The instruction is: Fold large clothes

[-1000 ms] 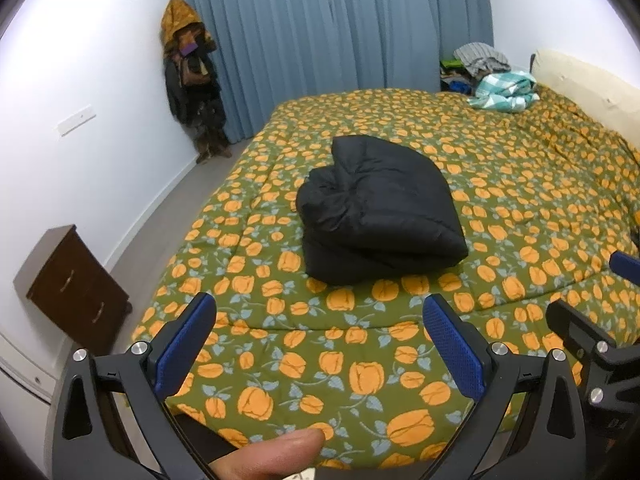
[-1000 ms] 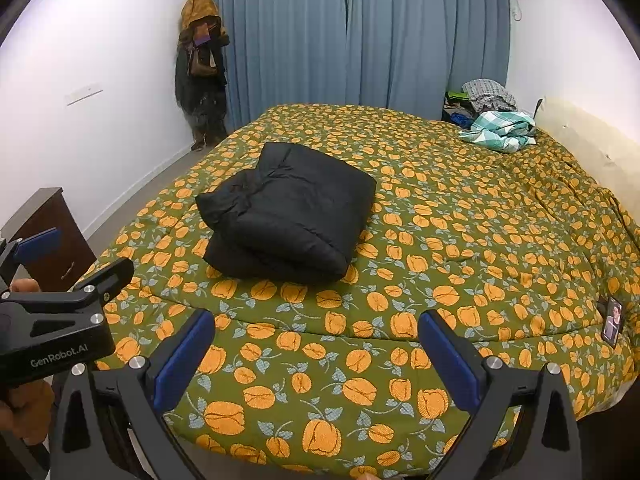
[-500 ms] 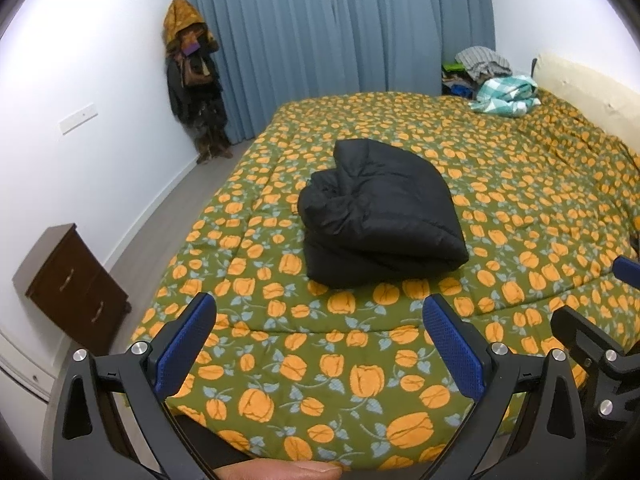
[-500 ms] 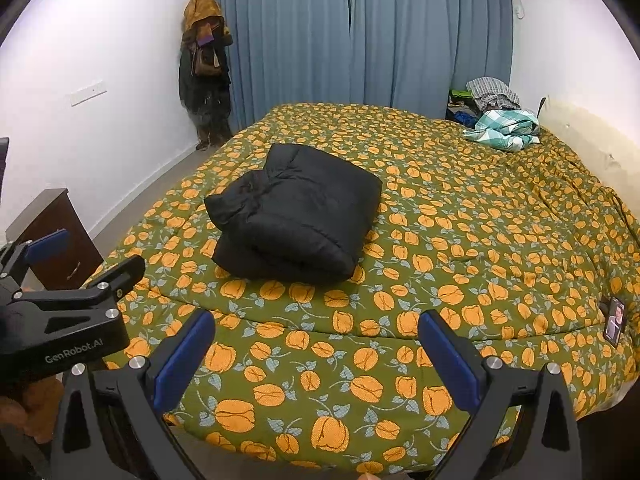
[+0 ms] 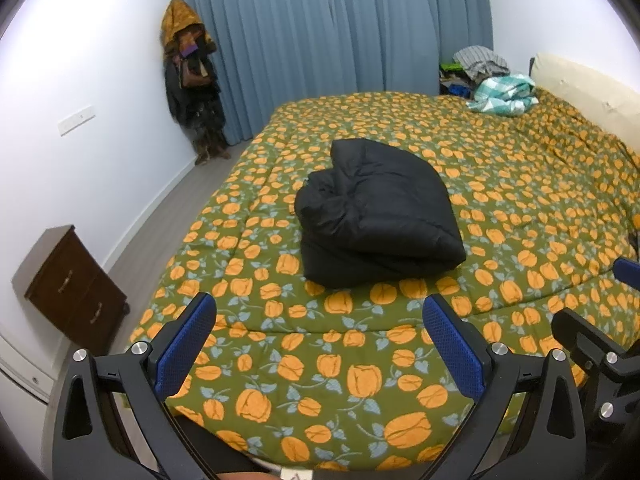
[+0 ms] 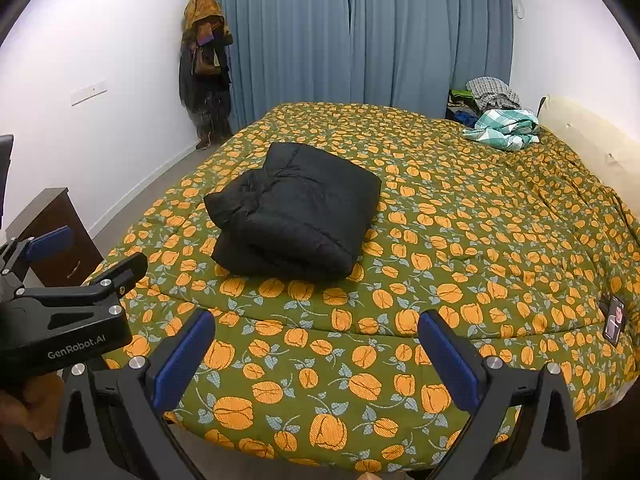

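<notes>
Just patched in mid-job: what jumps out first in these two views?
The black puffy jacket, folded into a thick bundle, lies near the foot of the bed on the green quilt printed with orange flowers. Both claws, left and right, hang open and empty short of the bed's edge. A crumpled teal checked cloth lies at the far right corner, by the blue curtains.

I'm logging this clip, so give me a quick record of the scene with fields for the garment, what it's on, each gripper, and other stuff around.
garment: black puffy jacket, folded into a thick bundle
surface: bed with orange-flower quilt
left gripper: jaws open, empty, held short of the bed's near edge
right gripper: jaws open, empty, apart from the jacket
other cloth: teal checked cloth at the far corner
nearby: dark wooden cabinet, blue curtains
</notes>
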